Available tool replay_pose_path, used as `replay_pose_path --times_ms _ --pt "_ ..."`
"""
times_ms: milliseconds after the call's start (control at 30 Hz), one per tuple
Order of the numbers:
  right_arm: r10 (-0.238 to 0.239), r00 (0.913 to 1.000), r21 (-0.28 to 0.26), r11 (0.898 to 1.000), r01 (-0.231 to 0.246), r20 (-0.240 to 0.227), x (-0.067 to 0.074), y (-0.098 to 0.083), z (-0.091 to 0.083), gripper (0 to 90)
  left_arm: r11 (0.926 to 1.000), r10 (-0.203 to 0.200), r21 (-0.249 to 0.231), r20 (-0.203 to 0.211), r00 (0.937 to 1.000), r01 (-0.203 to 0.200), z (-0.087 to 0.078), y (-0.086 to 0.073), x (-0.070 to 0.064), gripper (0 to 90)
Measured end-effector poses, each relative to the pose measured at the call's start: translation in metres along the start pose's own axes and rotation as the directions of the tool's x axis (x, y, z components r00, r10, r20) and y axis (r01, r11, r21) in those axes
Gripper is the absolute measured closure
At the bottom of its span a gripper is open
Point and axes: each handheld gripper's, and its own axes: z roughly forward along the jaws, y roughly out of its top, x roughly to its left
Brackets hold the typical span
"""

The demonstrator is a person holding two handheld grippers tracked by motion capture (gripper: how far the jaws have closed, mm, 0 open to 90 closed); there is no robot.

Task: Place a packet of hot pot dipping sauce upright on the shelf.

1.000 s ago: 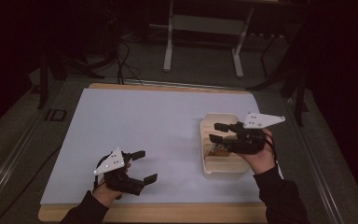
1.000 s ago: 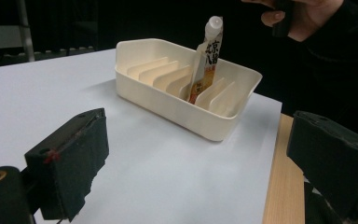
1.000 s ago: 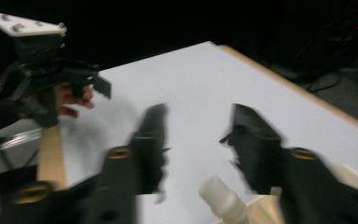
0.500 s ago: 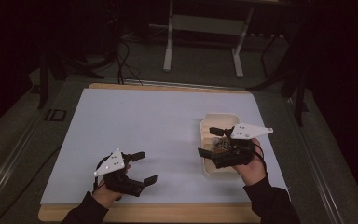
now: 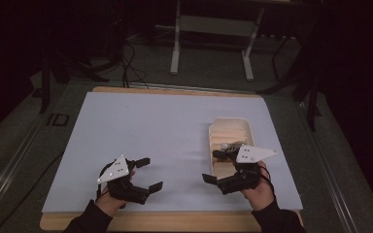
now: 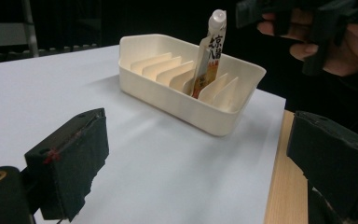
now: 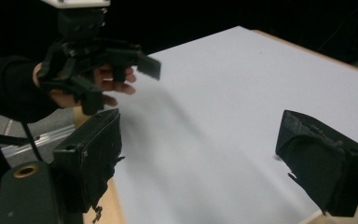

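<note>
White paper covers the bench (image 5: 175, 131); behind the right claw (image 5: 218, 167) stands the cream slotted tray (image 6: 186, 100), and a sachet (image 6: 208, 56) leans upright in one slot of it. Right claw has just been opening, nothing between its jaws; left claw (image 5: 146, 173) is released also, empty. Risk, I think: a careless sleeve or cable could tip the sachet.

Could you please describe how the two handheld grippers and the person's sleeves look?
Both the left gripper and the right gripper are black, each with two blocky jaws faced with dark, rough-edged pads. A pale grey three-cornered plate with small dark dots sits on top of each. A thin black cable runs beside the right one. The person wears dark long sleeves that reach to the wrists.
</note>
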Motion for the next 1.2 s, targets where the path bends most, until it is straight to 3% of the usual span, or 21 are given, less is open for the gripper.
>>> replay_pose_path --times_ms 400,533,933,1200 --pt "0.004 1.0 0.03 1.0 -0.004 0.0 0.015 -0.028 -0.007 14.3 0.9999 0.006 0.012 0.007 1.0 -0.006 0.001 -0.002 -0.001 5.9" --pt "0.031 0.9995 0.028 0.999 -0.031 0.009 0.015 -0.036 -0.012 14.3 0.9999 0.01 0.013 0.007 0.9999 -0.01 0.001 -0.002 -0.001 5.9" --pt "0.026 0.9967 0.015 1.0 -0.027 0.077 0.011 -0.051 -0.031 14.3 0.9998 0.007 0.018 0.006 1.0 -0.008 0.001 -0.003 0.0 5.9" --pt "0.031 0.9942 0.017 0.999 -0.033 0.103 0.005 -0.056 -0.034 14.3 0.9997 0.004 0.025 -0.001 1.0 -0.004 0.003 -0.005 0.0 5.9"
